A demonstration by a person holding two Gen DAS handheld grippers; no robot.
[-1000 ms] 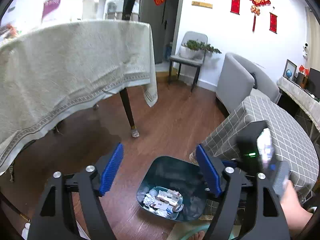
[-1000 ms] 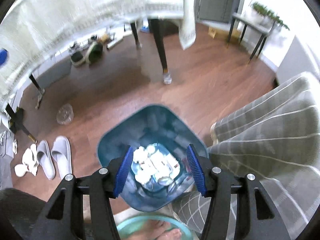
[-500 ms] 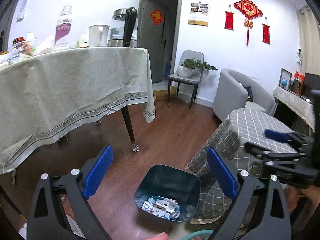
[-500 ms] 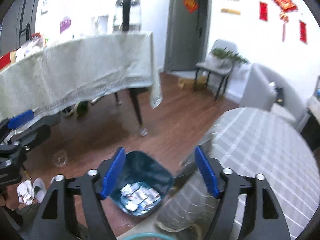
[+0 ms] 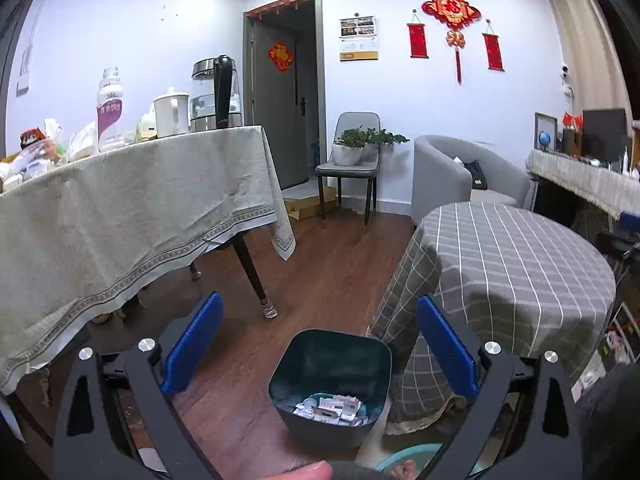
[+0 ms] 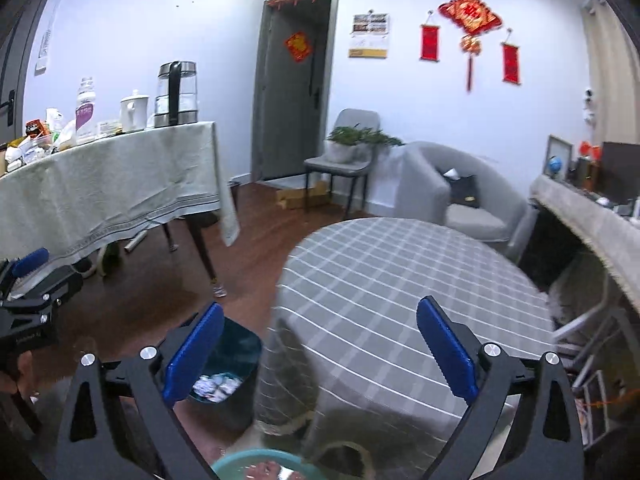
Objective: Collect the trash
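My left tongs (image 5: pixel 318 354) point slightly downward, spread wide with nothing between the blue pads (image 5: pixel 192 344); their jaws have just been opening. My right tongs (image 6: pixel 316 354) are tilted the same way, also spread wide and empty, and they too have just opened. Just beyond the left tongs, a dark teal trash bin (image 5: pixel 332 376) stands on the wooden floor (image 5: pixel 320 272), touching the draped edge of the checked cloth on the round table (image 5: pixel 512 264). Crumpled white trash (image 5: pixel 330 410) lies in the bin's bottom; I cannot make out single pieces. In the right view my left pad hides part of the bin. Farther off stands a long table (image 5: pixel 132 200) bearing a kettle (image 5: pixel 216 96)
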